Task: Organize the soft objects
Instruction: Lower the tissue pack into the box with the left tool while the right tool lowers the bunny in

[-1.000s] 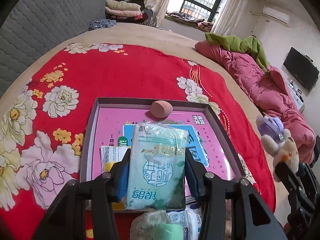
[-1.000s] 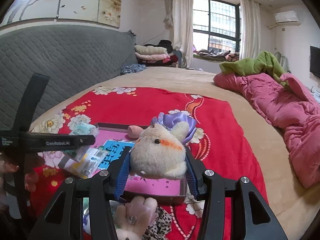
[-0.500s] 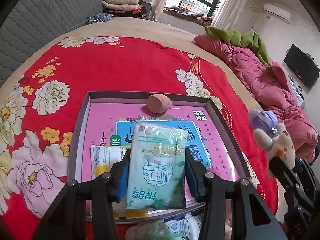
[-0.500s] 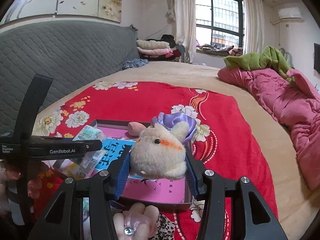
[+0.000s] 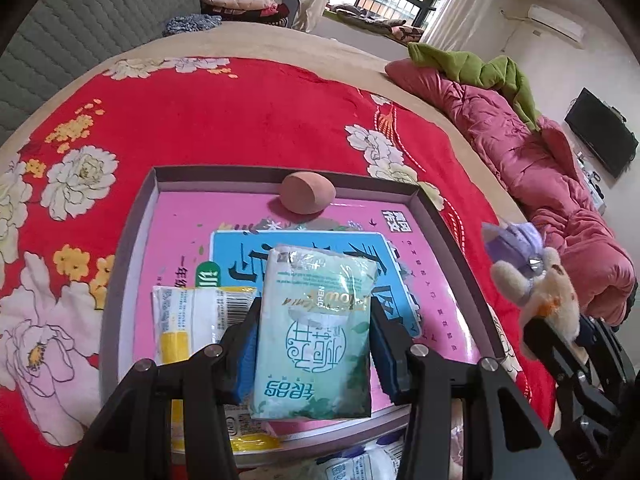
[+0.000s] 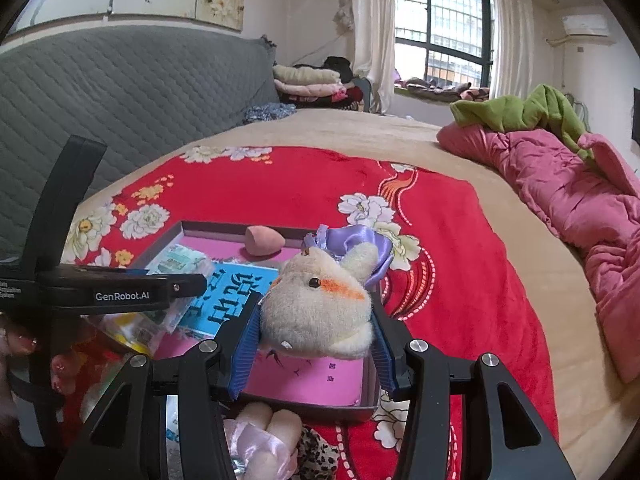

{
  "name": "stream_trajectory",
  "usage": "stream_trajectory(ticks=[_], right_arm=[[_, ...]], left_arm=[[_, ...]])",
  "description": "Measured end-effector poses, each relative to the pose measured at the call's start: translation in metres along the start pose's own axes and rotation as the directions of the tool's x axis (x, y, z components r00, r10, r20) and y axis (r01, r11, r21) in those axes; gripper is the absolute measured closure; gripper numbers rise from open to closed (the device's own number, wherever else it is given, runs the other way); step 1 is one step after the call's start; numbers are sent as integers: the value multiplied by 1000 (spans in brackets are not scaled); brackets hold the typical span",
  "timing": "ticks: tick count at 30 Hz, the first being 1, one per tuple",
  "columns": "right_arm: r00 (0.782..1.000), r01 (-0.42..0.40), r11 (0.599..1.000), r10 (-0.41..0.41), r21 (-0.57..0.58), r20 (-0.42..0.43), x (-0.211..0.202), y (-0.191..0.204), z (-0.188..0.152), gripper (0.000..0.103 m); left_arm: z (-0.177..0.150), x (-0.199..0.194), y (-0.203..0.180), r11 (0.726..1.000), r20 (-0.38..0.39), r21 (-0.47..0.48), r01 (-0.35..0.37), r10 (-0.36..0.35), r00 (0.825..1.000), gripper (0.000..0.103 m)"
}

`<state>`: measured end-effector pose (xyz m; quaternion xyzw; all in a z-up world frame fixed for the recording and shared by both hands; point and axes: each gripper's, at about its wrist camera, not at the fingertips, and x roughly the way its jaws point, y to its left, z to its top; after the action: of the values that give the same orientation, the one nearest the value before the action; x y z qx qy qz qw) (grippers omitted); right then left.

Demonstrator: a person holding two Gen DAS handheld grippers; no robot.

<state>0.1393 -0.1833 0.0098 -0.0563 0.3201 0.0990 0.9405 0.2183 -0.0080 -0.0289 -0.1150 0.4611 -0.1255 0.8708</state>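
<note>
The yellow-and-white packet (image 5: 192,320) in the tray (image 5: 132,240) is partly covered by the left gripper (image 5: 314,338) and its green tissue pack (image 5: 316,332). Soft items at the bottom edges are cut off. The hand (image 6: 24,356) is half hidden.

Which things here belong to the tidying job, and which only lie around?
Job:
green tissue pack, in left gripper
plush toy, in right gripper
pink tray
makeup sponge

Lying about:
pink quilt
green blanket
folded clothes
</note>
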Motion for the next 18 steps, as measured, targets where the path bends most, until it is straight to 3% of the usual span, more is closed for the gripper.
stream_trajectory(ticks=[18], right_arm=[[996, -36, 999, 34, -22, -83, 21, 0, -14, 52]], left_arm=[[-10, 16, -13, 999, -43, 32, 22, -20, 999, 55]])
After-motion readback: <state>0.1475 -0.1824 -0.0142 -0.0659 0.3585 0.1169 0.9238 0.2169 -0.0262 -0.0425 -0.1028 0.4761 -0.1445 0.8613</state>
